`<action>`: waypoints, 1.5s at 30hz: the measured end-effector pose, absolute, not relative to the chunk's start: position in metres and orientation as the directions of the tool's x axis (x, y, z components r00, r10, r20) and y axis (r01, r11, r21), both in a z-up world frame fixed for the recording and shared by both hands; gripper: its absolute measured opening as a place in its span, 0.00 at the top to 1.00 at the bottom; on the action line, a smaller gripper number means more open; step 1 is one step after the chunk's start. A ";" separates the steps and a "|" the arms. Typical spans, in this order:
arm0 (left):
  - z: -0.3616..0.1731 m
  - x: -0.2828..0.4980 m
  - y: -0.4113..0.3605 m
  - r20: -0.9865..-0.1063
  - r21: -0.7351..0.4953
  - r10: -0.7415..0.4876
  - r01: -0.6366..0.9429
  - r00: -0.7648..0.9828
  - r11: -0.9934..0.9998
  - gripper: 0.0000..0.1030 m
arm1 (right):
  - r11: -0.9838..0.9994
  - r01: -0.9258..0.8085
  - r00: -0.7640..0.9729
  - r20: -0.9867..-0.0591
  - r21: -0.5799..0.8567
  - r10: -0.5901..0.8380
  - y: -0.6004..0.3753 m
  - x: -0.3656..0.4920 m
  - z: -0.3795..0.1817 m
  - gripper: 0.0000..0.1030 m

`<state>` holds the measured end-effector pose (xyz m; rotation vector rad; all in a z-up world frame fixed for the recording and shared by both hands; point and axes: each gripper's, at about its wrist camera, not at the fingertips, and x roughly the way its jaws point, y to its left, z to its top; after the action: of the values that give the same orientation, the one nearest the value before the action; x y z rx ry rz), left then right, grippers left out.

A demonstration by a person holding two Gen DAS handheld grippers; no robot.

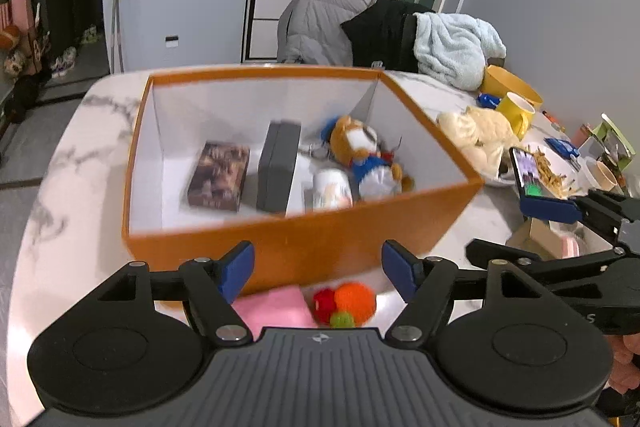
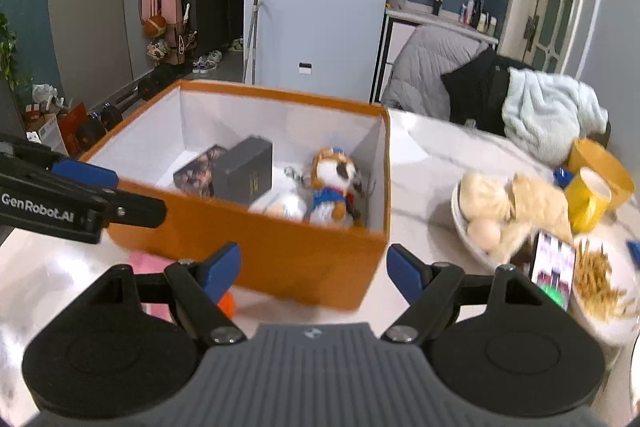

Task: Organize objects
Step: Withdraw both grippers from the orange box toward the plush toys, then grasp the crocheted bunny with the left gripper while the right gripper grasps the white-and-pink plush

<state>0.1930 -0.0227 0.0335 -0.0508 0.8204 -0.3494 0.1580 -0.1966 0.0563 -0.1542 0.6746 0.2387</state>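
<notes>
So the orange box (image 1: 304, 251) sits on the marble table (image 1: 76, 147) with a plush toy (image 1: 360, 143), a black case (image 1: 278, 167) and a brown box (image 1: 220, 175) inside, while the left gripper (image 1: 318, 269) and right gripper (image 2: 314, 271) both hang released, empty, just in front.

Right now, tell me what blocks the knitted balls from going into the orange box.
Only the orange box's near wall stands between the knitted balls and its open top. They lie on the table against that wall, beside a pink cloth, under the open left gripper.
</notes>
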 end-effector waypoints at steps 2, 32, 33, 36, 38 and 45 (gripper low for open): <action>0.026 0.186 -0.020 -0.709 -0.187 -0.324 0.277 0.626 0.943 0.20 | 0.964 -0.261 0.749 -0.641 -0.055 0.166 -0.202 0.149 0.047 0.21; -0.040 0.133 -0.008 -0.760 -0.253 -0.317 0.191 0.567 0.949 0.10 | 0.993 -0.022 0.747 -0.658 0.117 0.095 -0.281 0.065 -0.006 0.21; -0.041 0.133 -0.009 -0.761 -0.256 -0.319 0.190 0.565 0.948 0.10 | 0.993 0.002 0.747 -0.660 0.118 0.077 -0.286 0.064 -0.007 0.21; -0.044 0.133 -0.011 -0.764 -0.259 -0.323 0.192 0.559 0.947 0.09 | 0.991 0.060 0.749 -0.662 0.118 0.034 -0.300 0.060 -0.010 0.21; -0.045 0.134 -0.013 -0.767 -0.259 -0.323 0.193 0.555 0.946 0.09 | 0.989 0.092 0.752 -0.659 0.118 0.008 -0.307 0.057 -0.010 0.21; -0.049 0.135 -0.019 -0.787 -0.212 -0.292 0.206 0.543 0.955 0.08 | 0.962 0.247 0.730 -0.675 0.113 -0.108 -0.326 0.062 -0.006 0.15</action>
<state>0.1350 -0.0190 -0.0491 -0.0977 0.9520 -0.2964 0.0620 -0.3257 -0.0064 0.2006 0.7277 -0.1973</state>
